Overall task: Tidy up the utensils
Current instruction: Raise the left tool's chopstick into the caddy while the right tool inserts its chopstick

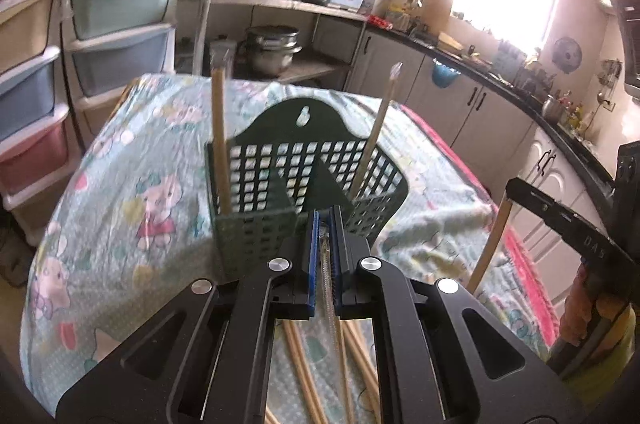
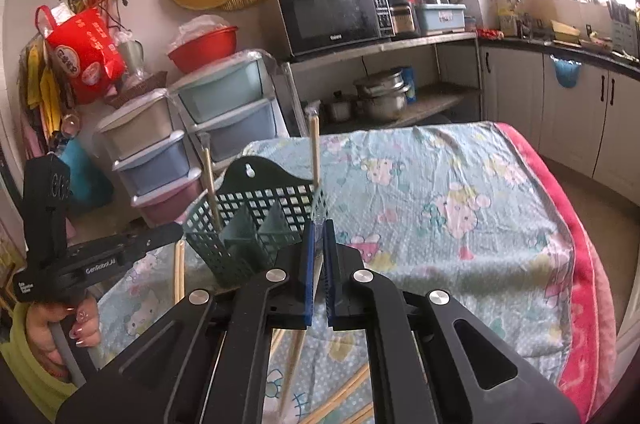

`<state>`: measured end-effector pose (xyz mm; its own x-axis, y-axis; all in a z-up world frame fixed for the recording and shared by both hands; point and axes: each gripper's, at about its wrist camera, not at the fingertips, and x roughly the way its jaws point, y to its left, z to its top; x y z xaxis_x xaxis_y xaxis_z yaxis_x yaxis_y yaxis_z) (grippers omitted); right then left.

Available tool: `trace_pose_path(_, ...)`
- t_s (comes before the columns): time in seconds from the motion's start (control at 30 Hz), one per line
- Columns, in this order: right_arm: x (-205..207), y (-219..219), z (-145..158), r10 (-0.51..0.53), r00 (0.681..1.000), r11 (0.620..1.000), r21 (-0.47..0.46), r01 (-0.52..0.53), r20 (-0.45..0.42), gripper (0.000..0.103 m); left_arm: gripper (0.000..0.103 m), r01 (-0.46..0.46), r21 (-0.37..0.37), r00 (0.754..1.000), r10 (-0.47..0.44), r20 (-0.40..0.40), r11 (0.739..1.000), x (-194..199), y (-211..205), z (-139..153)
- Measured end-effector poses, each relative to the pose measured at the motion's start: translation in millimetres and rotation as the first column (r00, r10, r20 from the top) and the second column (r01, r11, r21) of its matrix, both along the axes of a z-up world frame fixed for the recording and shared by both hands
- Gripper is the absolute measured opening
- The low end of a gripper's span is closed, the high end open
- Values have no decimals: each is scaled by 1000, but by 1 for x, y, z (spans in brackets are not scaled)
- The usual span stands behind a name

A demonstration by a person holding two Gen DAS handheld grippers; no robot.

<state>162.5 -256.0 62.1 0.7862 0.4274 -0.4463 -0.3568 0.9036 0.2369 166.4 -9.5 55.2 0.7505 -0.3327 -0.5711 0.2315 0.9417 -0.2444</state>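
A wrapped pair of wooden chopsticks (image 1: 329, 264) is clamped in the narrowed left hand-held gripper (image 1: 326, 220), and another (image 2: 298, 340) in the right hand-held gripper (image 2: 319, 228), both raised near the dark green perforated plastic utensil basket (image 1: 280, 183) on the tabletop (image 1: 120, 183), presumably for upright insertion.

Left tool (image 1: 325, 224) clamped, nearly closed; right tool (image 2: 319, 232) likewise; both level, pointing forward.
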Motion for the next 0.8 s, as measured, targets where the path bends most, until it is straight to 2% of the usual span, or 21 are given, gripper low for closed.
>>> trace_pose_path(0.8,-12,11,48,31,991,999,8,-32,131,4,1,111,-56,983,-101,155,992,13,-21,84)
